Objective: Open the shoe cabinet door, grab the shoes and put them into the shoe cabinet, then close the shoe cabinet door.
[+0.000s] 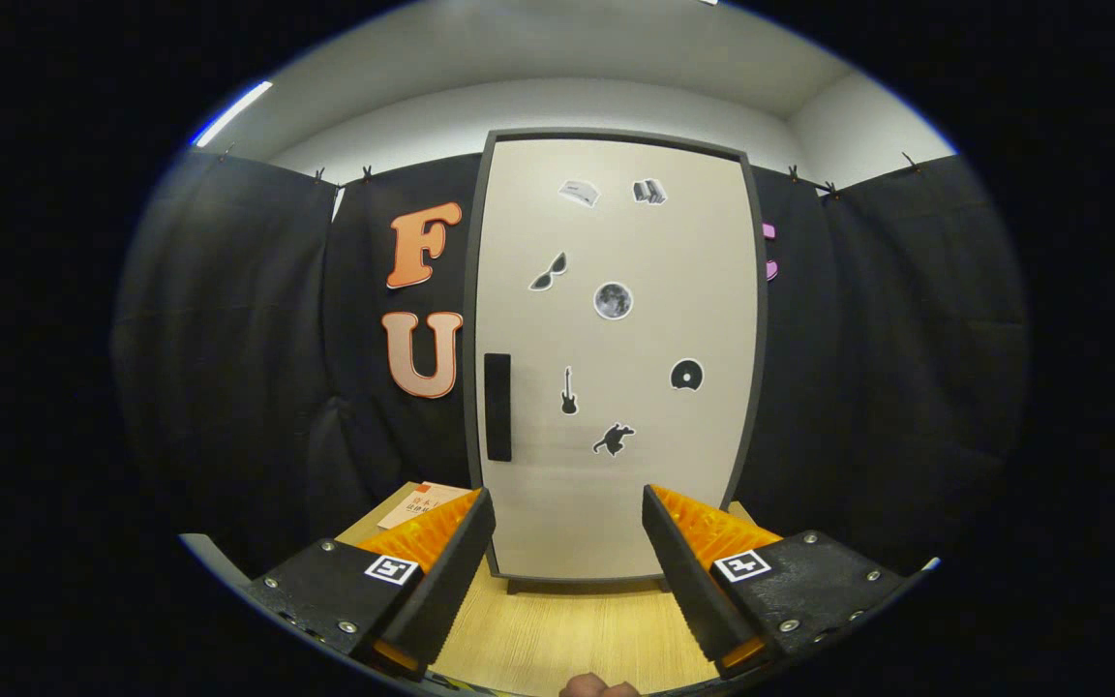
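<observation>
Claw (568, 542) spread wide, closed cabinet door (616, 387) ahead, leaflet (422, 503) beside it

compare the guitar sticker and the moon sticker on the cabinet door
The guitar sticker is a thin, upright black silhouette; the moon sticker is a round, grey, mottled disc. The guitar sticker sits lower, level with the door's dark handle; the moon sticker sits higher, near the middle. Both have a white outline and sit on the closed shoe cabinet door, well beyond the gripper, whose jaws stand open on nothing.
</observation>
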{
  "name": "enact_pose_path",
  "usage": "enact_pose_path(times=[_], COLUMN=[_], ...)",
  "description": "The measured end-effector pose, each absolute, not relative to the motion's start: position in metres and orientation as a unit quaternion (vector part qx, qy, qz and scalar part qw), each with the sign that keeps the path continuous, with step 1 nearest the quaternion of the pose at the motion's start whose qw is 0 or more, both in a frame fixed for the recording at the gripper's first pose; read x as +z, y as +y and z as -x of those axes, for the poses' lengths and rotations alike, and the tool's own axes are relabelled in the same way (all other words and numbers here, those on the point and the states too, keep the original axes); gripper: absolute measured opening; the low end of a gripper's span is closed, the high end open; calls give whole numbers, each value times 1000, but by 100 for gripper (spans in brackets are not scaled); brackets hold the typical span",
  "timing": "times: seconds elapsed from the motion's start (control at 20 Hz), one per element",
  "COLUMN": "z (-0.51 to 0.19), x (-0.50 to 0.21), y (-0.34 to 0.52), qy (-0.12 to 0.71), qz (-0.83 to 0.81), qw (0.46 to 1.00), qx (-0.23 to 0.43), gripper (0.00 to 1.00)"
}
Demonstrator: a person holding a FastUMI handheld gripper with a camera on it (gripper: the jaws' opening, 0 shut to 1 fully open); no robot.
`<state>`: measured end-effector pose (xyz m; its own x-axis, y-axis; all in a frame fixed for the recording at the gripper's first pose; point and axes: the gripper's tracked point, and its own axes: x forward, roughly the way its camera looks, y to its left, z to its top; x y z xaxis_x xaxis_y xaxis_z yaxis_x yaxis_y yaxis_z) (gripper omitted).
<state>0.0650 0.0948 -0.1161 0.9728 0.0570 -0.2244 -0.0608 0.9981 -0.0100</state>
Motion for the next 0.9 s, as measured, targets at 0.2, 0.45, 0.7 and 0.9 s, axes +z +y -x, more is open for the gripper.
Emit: enact_pose_path(times=[0.2,0.45,0.7,0.9], z=[-15,34,66,75], x=[-104,-93,-71,-68], y=[45,-9,-40,-50], qy=[111,94,68,63], qz=[9,-17,-22,-24], qw=[994,995,997,998], qx=[16,8,-4,-3], gripper=[96,95,95,95])
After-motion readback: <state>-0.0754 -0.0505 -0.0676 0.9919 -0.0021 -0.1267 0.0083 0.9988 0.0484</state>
